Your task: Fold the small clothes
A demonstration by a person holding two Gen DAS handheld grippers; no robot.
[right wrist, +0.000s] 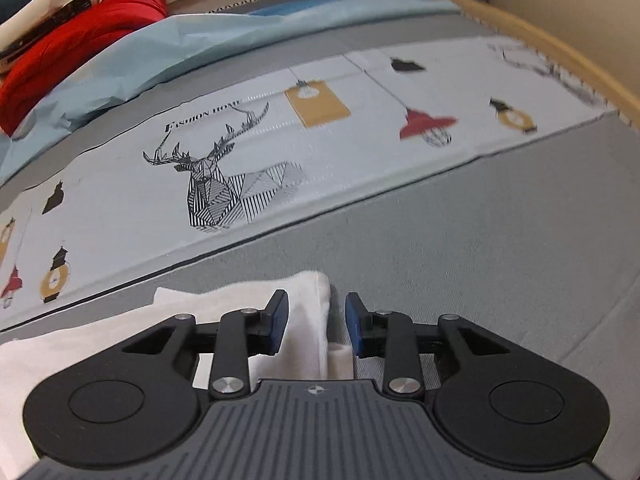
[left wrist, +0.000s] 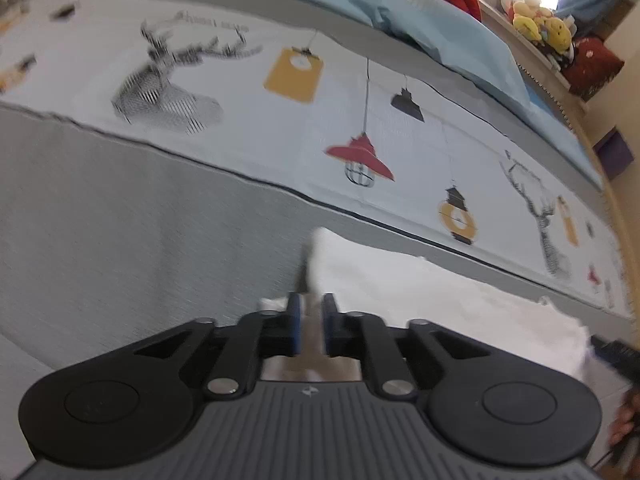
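1. Centrally, lying flat on the grey bedspread (right wrist: pixel 500 240): white garment (right wrist: pixel 120 344), just short of the printed deer-and-lamp band (right wrist: pixel 248 152).
2. Straddling the garment's right corner: right gripper (right wrist: pixel 316 322), jaws parted, pads off the cloth.
3. Hanging over the left corner: left gripper (left wrist: pixel 312 330), jaws narrowly parted; cloth (left wrist: pixel 440 292) between them, pinched or not, cannot tell.
4. Judged step: taking hold of both corners for a fold.
5. Next move calling for: closing on each corner, then lifting evenly.
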